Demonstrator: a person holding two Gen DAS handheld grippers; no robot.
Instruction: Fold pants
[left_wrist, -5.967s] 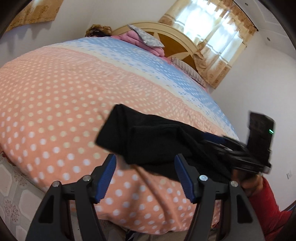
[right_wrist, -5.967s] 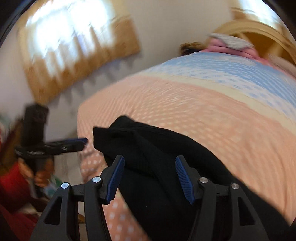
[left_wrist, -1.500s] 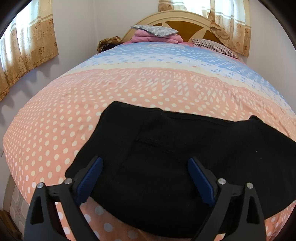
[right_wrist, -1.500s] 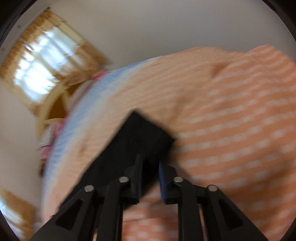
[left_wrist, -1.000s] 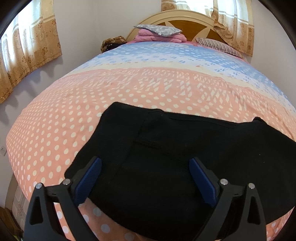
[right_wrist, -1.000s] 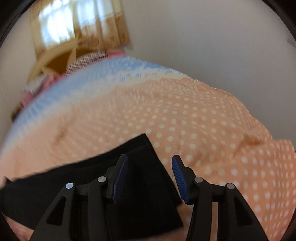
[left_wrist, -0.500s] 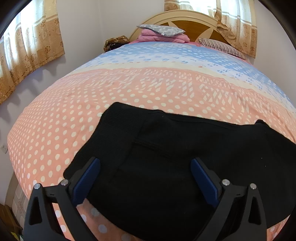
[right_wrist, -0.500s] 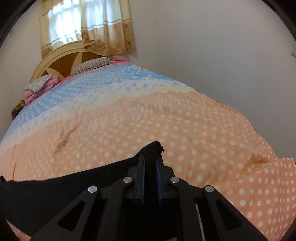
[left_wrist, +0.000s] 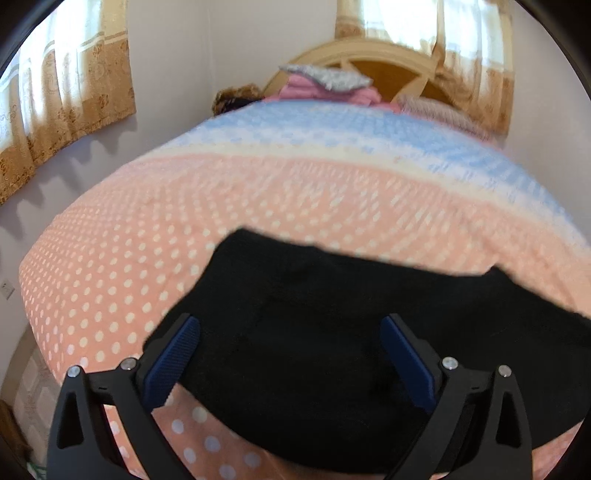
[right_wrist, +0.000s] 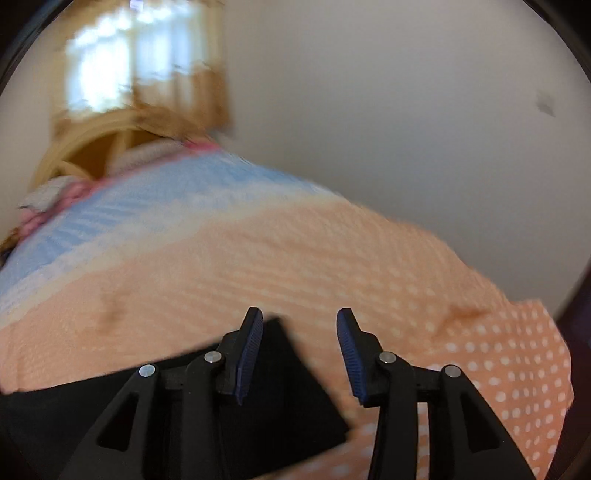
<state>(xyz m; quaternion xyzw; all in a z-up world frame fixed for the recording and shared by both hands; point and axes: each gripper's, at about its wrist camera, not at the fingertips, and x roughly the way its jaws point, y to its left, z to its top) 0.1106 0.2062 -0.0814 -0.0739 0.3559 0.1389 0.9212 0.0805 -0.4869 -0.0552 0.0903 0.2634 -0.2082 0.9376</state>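
Black pants (left_wrist: 332, 332) lie folded on the near part of a bed with a peach, white-dotted cover (left_wrist: 129, 240). In the left wrist view my left gripper (left_wrist: 291, 332) hovers over the pants' left part, wide open, nothing pressed between its blue pads. In the right wrist view the pants' right end (right_wrist: 288, 387) lies flat on the cover. My right gripper (right_wrist: 300, 323) is above that corner, its jaws opening, the cloth lying below and free of the pads.
The cover (right_wrist: 332, 258) turns blue toward the headboard (left_wrist: 388, 70). Folded pink and grey bedding (left_wrist: 325, 83) lies at the head. Curtains (left_wrist: 66, 96) hang at left. A wall (right_wrist: 406, 129) runs close along the bed's right side.
The right gripper was shut on the pants' right corner half a second ago; its jaws have parted, the corner lies flat, and the gripper has lifted. The left gripper rose slightly, still open.
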